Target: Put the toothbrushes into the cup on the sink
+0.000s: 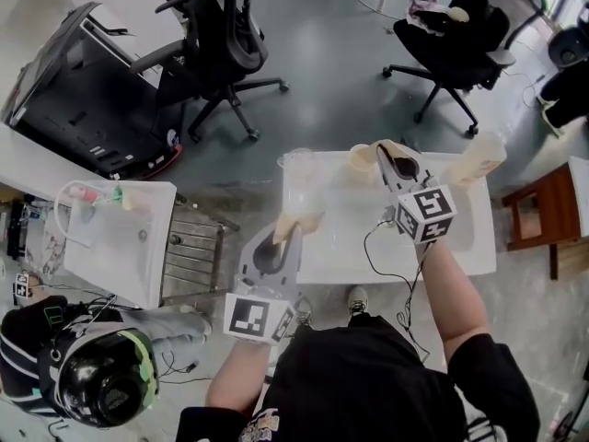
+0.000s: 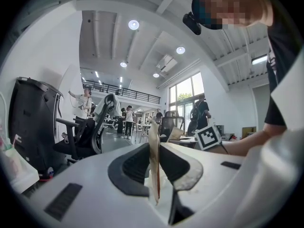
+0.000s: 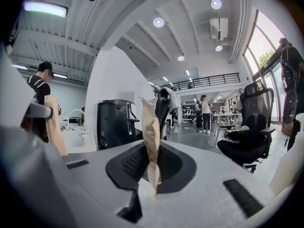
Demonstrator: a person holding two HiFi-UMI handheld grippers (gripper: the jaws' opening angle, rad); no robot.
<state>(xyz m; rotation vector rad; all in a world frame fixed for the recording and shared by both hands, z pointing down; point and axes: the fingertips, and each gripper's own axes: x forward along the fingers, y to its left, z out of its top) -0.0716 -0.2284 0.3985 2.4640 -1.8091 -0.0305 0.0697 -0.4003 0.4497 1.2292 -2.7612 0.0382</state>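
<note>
Left gripper sits low at six o'clock, jaws clamped on a tan paper packet that stands upright between the pads. Up at one o'clock, the right gripper pinches a second packet. Both hang over the white table, with a clear cup at its far left corner. Out at nine o'clock is the sink, well apart from both packets.

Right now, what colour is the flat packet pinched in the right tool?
Pale tan paper packet; clearest in the right gripper view.
</note>
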